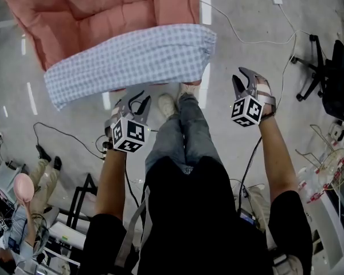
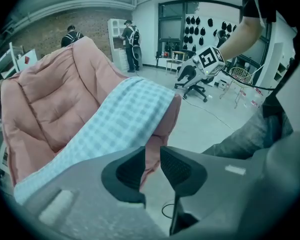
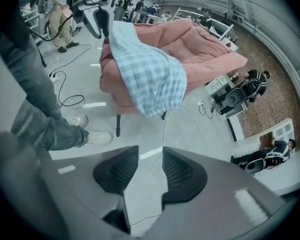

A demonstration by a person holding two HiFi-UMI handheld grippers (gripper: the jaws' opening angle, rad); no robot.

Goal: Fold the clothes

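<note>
A blue and white checked garment (image 1: 129, 62) lies folded in a long band over the front edge of a pink padded chair (image 1: 97, 10). It also shows in the left gripper view (image 2: 122, 121) and the right gripper view (image 3: 150, 74). My left gripper (image 1: 139, 100) hangs just below the cloth's near edge, jaws slightly apart with nothing between them. My right gripper (image 1: 245, 78) is off the cloth's right end, over the floor, also open and empty. In the gripper views the left gripper (image 2: 152, 166) and right gripper (image 3: 151, 170) each show a narrow gap.
The person's legs and shoes (image 1: 178, 105) stand between the grippers. Cables (image 1: 246, 36) run across the grey floor. An office chair (image 1: 327, 76) stands at right, and racks and clutter (image 1: 40, 222) sit at lower left. People (image 2: 127, 39) stand far off.
</note>
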